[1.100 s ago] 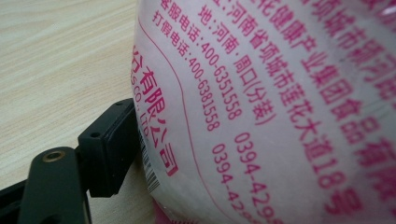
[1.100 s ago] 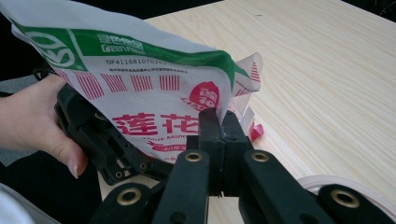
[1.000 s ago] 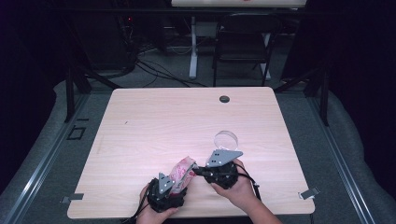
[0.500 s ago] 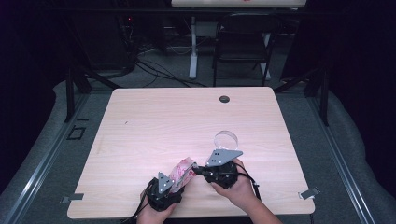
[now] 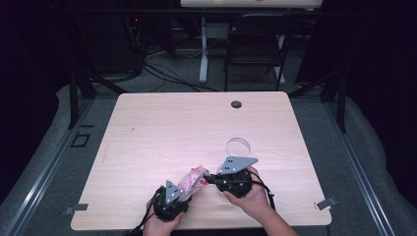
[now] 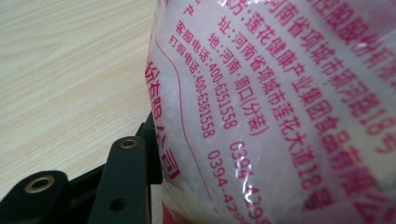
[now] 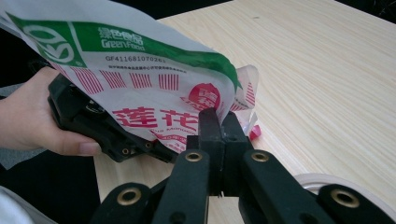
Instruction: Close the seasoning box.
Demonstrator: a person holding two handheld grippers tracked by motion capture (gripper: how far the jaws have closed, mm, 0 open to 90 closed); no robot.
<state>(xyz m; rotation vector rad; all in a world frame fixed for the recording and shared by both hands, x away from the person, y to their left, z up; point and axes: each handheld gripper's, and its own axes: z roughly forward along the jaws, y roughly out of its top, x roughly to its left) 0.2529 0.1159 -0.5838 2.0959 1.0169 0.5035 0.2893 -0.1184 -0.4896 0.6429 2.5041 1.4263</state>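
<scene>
A plastic bag (image 5: 193,178) of white granules, with pink print and a green band, is held up near the table's front edge between both grippers. My right gripper (image 5: 207,178) comes from the right. In the right gripper view my right gripper (image 7: 219,126) has its jaws shut on the bag's (image 7: 140,79) lower edge. My left gripper (image 5: 185,189) reaches from below left, and its jaws have just been closing with the bag between them. In the left gripper view one black finger (image 6: 130,168) presses into the bag's (image 6: 280,93) side, and the bag hides the other.
A clear ring-shaped object (image 5: 238,146) lies on the wooden table (image 5: 196,123) just beyond my right gripper. A black grommet (image 5: 236,104) sits near the far edge. A chair (image 5: 255,44) and cables stand behind the table. A hand (image 7: 32,121) grips the left gripper's body (image 7: 93,126).
</scene>
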